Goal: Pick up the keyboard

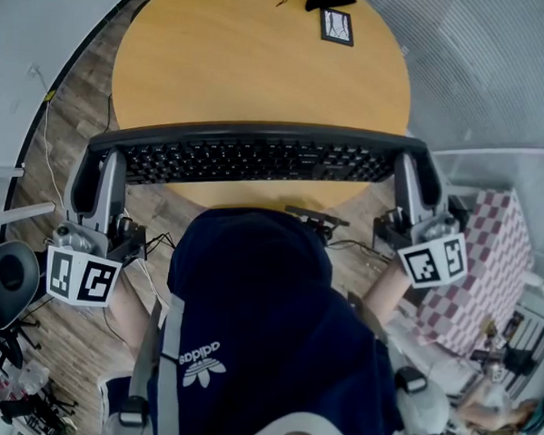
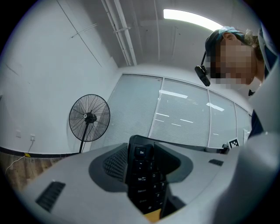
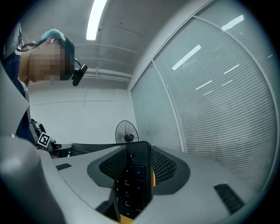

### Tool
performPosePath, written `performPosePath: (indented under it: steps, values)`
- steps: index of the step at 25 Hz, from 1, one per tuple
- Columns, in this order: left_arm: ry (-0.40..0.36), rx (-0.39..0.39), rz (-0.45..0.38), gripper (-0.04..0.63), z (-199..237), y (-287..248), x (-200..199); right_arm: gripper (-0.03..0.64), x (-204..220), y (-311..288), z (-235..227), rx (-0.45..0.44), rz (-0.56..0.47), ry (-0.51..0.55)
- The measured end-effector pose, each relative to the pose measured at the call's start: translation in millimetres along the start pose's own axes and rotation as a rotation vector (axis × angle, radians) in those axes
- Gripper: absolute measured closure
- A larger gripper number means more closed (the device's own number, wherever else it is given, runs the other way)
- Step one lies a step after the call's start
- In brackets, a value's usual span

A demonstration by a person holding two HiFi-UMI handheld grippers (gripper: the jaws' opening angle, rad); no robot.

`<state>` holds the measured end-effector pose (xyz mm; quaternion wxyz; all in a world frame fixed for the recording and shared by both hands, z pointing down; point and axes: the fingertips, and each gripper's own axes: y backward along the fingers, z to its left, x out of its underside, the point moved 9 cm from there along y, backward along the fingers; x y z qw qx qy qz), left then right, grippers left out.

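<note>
Head view: black keyboard (image 1: 257,161) spans between the two grippers, over the near edge of the round wooden worktop (image 1: 262,66). The left gripper (image 1: 99,156) is on its left end and the right gripper (image 1: 416,170) on its right end. Left gripper view: jaws narrow, clamped on the keyboard's end, with keys between them; fan (image 2: 89,117) beyond. Right gripper view: jaws clamped on the number-key end.

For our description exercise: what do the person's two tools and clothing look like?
The left tool and right tool are grey, with dark textured pads and white cubes bearing black square markers. The person wears a navy hoodie, white logo.
</note>
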<state>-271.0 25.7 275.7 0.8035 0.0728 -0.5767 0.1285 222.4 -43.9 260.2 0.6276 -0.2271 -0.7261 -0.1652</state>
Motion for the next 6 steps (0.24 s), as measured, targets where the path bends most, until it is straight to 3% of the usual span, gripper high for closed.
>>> performPosePath:
  steps: [6]
  values:
    - [0.002, -0.001, 0.002, 0.411, 0.1, 1.6, -0.5, 0.459, -0.7, 0.5, 0.5, 0.000, 0.007, 0.001]
